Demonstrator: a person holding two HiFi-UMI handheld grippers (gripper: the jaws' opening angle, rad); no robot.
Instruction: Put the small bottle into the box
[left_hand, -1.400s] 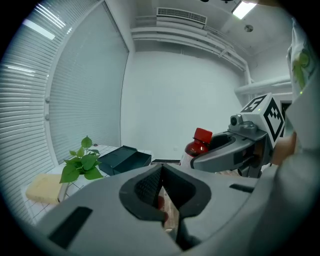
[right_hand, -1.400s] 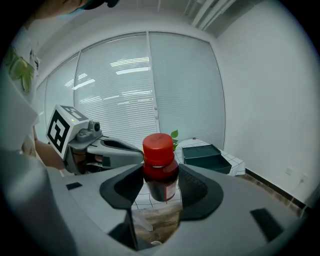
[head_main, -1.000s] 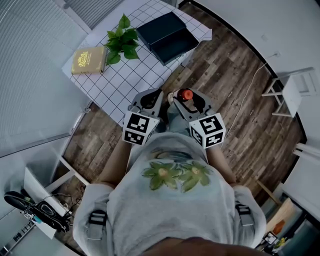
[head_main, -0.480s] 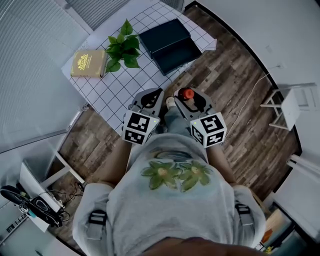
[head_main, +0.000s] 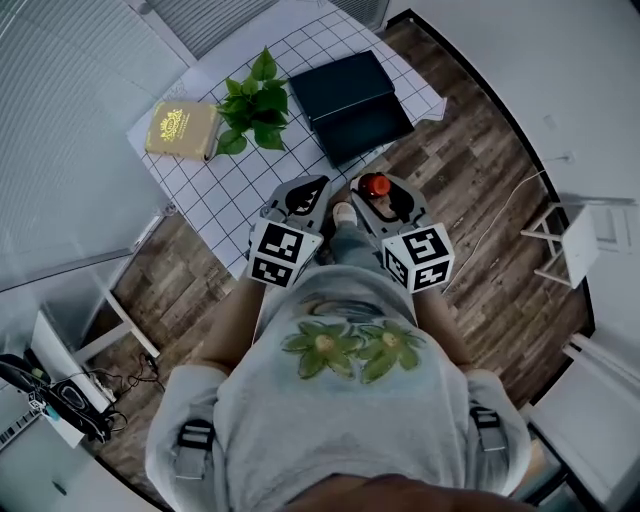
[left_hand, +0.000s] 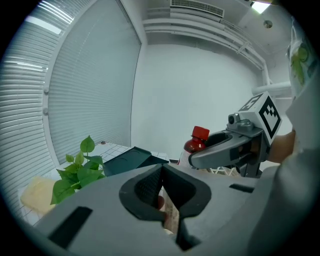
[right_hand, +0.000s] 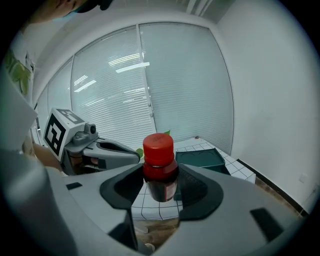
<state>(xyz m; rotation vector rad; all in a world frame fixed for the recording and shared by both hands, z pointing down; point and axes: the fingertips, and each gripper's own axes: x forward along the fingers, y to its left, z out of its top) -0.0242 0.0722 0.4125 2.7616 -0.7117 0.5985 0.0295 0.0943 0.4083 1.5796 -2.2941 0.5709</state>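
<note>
The small bottle (head_main: 374, 186), dark with a red cap, stands upright between the jaws of my right gripper (head_main: 381, 193), which is shut on it (right_hand: 159, 165). This is over the wooden floor, just short of the table's near corner. The dark box (head_main: 358, 95) lies open on the far right of the table, its two halves side by side; the right gripper view shows it (right_hand: 200, 159) beyond the bottle. My left gripper (head_main: 308, 186) hovers beside the right one with its jaws closed and empty (left_hand: 161, 170). From the left gripper view the bottle (left_hand: 196, 141) shows in the right gripper (left_hand: 225, 150).
The table (head_main: 230, 180) has a white grid cloth. A green potted plant (head_main: 255, 105) stands left of the box, and a yellow book (head_main: 180, 130) lies farther left. A white rack (head_main: 570, 235) stands on the floor at right, shelving with cables at lower left.
The table and box have slid nearer and to the right in the head view. Both grippers keep their pose, the right one still holding the bottle.
</note>
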